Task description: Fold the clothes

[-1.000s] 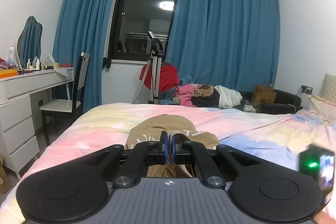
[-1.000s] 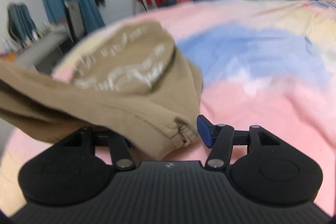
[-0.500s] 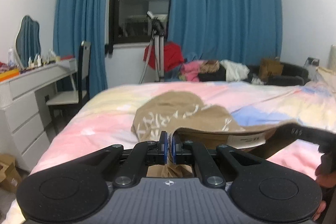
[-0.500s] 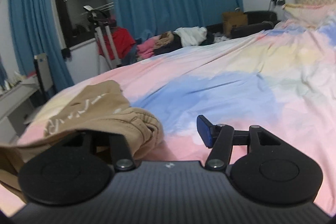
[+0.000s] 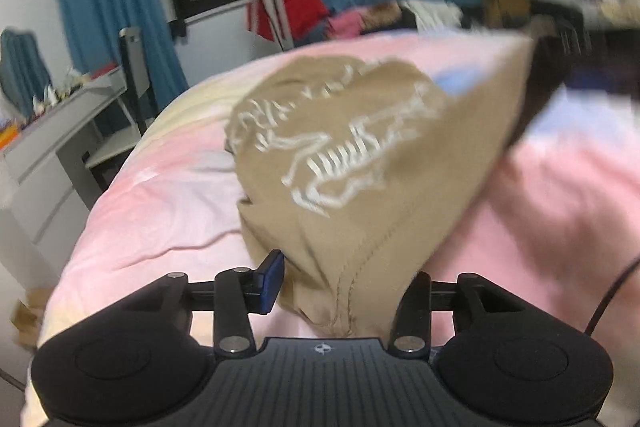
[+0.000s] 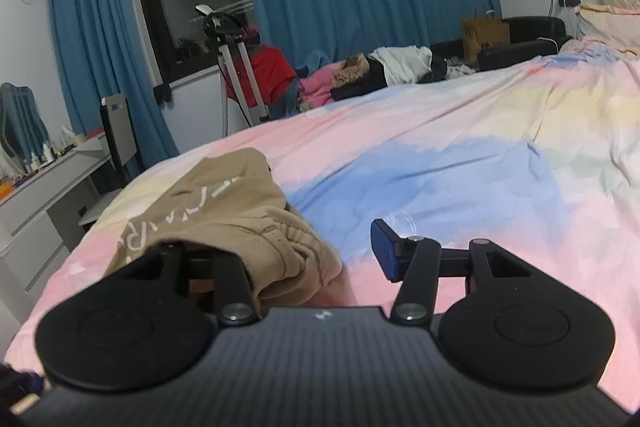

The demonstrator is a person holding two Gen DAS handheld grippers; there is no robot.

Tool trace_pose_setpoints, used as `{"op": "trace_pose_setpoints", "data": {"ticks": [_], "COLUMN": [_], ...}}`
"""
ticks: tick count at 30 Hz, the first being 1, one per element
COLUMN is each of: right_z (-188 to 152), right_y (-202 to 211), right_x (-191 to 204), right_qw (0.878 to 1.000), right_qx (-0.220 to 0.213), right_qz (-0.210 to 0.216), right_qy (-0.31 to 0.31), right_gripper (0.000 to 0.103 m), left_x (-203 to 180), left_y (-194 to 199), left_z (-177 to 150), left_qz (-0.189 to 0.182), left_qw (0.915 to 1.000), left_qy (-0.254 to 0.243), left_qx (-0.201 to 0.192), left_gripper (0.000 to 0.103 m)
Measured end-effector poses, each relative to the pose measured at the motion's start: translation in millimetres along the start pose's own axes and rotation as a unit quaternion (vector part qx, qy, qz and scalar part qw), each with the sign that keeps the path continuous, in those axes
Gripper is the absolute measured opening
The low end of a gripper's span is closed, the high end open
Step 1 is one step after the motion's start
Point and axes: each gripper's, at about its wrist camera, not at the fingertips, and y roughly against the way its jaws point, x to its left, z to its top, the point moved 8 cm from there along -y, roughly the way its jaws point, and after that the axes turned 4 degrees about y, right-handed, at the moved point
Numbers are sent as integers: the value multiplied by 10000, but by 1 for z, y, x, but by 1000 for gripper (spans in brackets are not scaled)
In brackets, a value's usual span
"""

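Left wrist view: the left claw (image 5: 348, 283) stands with its fingers apart, and the hem of the tan garment (image 5: 360, 155) drapes loosely between them, its white print facing up over the pink bed (image 5: 160, 211). Its far corner rises toward a dark blurred shape at the right, probably the other tool. The cloth looks light, soft and floppy; the stitched hem is the firmest hold.

Right wrist view: the right claw (image 6: 316, 259) is spread wide, with the garment (image 6: 224, 203) bunched over its left finger and lying on the bed (image 6: 440, 163).

0.5 s ago the left claw was pinched tight on the hem; it has since released. The right claw was already spread.
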Motion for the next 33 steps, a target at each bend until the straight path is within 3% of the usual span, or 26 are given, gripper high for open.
{"op": "trace_pose_setpoints", "data": {"ticks": [3, 7, 11, 15, 17, 22, 28, 33], "right_z": [5, 9, 1, -8, 3, 88, 230, 320], "right_y": [3, 0, -20, -37, -34, -5, 64, 149], "right_x": [-2, -9, -11, -8, -2, 14, 40, 56], "right_qw": [9999, 9998, 9983, 9942, 9941, 9928, 9783, 9576], "right_qx": [-102, -123, 332, 731, 494, -490, -1770, -2650], "right_qz": [-10, -124, -169, -128, -166, -279, -260, -118], "right_qy": [16, 105, 450, 776, 953, 1054, 1047, 1125], "right_gripper": [53, 53, 50, 50, 50, 50, 50, 50], "left_x": [-6, 8, 44, 78, 83, 94, 116, 133], "left_y": [-9, -10, -3, 6, 16, 72, 166, 267], "left_z": [-9, -8, 2, 22, 42, 114, 221, 300], "left_qz": [176, 406, 579, 638, 592, 618, 591, 667], "left_qw": [9996, 9991, 9930, 9823, 9786, 9623, 9265, 8969], "left_qy": [-195, 130, 1018, 1695, 1780, 1807, 1983, 1797], "left_qx": [110, 43, -134, -487, -844, -1937, -3142, -3984], "left_gripper": [46, 46, 29, 21, 12, 6, 4, 4]}}
